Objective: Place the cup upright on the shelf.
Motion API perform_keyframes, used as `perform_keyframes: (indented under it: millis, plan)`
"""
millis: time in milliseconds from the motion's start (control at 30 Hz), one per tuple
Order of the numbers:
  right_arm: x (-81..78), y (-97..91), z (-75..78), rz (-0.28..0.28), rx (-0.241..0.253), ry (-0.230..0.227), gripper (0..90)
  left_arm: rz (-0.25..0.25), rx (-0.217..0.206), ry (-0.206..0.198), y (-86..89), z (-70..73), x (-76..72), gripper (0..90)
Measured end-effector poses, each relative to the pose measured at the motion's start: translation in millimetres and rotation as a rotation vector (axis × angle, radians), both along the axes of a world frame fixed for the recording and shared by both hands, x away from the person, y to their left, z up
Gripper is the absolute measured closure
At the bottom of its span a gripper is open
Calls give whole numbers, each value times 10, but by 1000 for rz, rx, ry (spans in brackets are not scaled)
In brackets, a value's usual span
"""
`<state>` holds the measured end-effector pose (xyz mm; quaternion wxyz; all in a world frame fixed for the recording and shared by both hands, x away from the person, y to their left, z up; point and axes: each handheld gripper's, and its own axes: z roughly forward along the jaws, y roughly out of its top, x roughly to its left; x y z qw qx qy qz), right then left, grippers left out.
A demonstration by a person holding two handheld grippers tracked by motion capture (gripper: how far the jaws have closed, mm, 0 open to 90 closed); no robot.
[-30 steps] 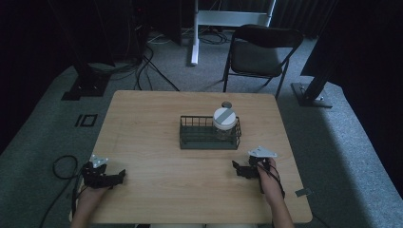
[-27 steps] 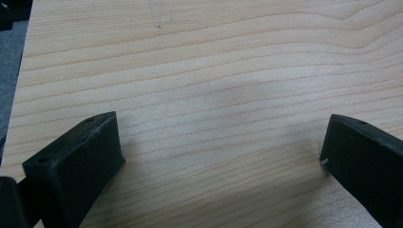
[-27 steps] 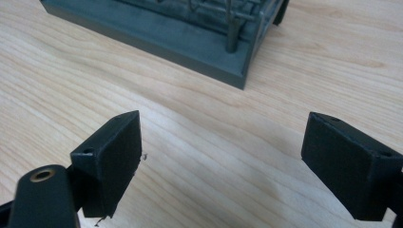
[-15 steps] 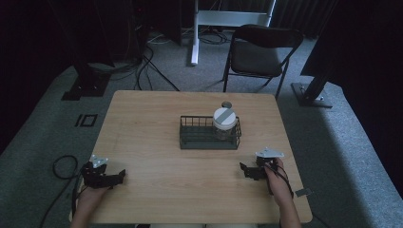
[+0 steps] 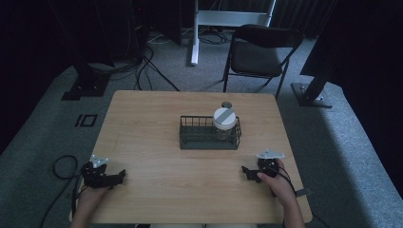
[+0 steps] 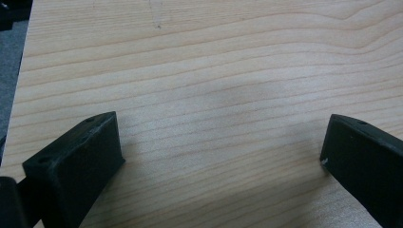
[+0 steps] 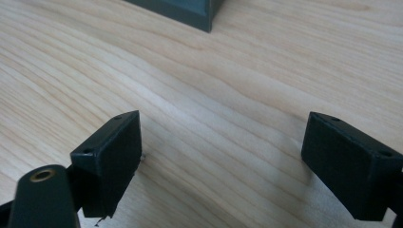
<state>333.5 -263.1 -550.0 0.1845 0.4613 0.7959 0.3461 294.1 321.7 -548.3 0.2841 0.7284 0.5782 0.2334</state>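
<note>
Dim room, dark far surroundings; the table (image 5: 157,123) catches soft overhead light, and close gripper views look slightly soft.

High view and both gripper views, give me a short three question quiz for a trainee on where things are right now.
1. True or false: the white-lidded jar stands inside the wire basket.
2. Multiple choice: the jaws of the left gripper are A) wide apart over bare wood, B) shut on the jar, C) clamped on the basket's rim.
3. Fill in: the right gripper rests on the wooden table near its ____ edge, apart from the basket.

Key
1. True; it stands at the basket's right end.
2. A.
3. Right; its jaws are open too, and a corner of the basket shows ahead in the right gripper view.
</note>
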Motion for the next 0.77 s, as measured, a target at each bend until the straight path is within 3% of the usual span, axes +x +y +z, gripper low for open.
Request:
perform_keyframes:
  millis: [200,767]
  plan:
    - [1,-15,-14,-25,-15,-12,116,0,0,0,0,0,0,2]
    - [2,-15,-14,-26,-13,-12,116,1,0,0,-1,0,0,2]
